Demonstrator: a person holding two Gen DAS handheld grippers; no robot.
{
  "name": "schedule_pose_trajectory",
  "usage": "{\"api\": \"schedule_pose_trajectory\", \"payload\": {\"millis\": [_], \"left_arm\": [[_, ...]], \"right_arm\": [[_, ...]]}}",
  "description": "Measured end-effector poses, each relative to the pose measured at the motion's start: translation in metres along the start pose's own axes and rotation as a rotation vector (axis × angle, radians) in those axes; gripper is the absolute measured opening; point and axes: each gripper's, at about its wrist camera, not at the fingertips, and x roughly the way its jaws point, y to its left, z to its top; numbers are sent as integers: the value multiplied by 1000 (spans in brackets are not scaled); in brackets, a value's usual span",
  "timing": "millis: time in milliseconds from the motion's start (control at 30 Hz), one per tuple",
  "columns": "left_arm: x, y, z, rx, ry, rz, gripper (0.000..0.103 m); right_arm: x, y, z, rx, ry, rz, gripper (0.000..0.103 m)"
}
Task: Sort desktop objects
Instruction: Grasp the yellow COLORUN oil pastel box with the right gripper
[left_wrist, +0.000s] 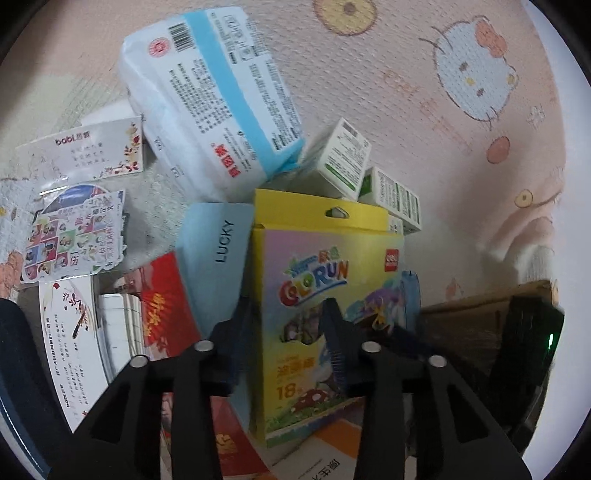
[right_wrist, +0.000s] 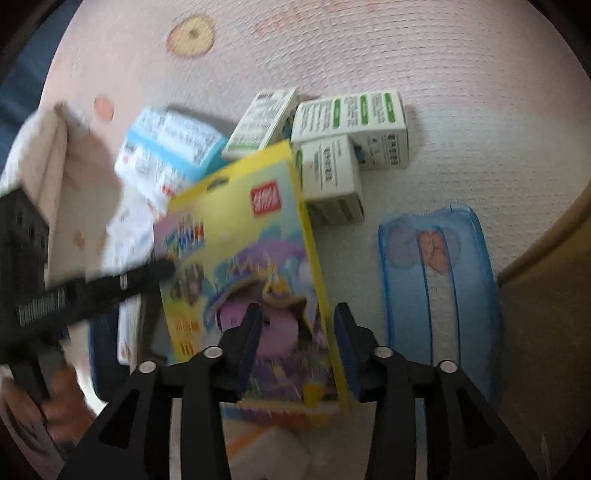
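Note:
A yellow Colorun crayon box (left_wrist: 317, 295) stands upright between the fingers of my left gripper (left_wrist: 286, 325), which is shut on it. The same box (right_wrist: 251, 266) shows tilted in the right wrist view, with my left gripper's finger (right_wrist: 110, 284) touching its left side. My right gripper (right_wrist: 297, 332) hovers open over the box's lower part, jaws apart on either side of its right edge. A light blue LUCKY box (left_wrist: 218, 258) leans left of the crayon box.
A white-and-blue tissue pack (left_wrist: 214, 110) and green-white small boxes (left_wrist: 343, 158) lie behind on the pink Hello Kitty cloth (left_wrist: 443, 147). Cards and a sticker sheet (left_wrist: 74, 229) lie left. A clear blue case (right_wrist: 439, 288) lies right. A cardboard edge (left_wrist: 480, 306) is at the right.

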Motion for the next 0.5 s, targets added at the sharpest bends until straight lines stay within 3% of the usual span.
{"api": "schedule_pose_trajectory", "payload": {"millis": [233, 500], "left_arm": [[9, -11, -2, 25, -4, 15, 58], [19, -16, -2, -2, -37, 7, 60]], "right_arm": [[11, 12, 18, -24, -11, 36, 61], [17, -10, 13, 133, -16, 150, 64]]}}
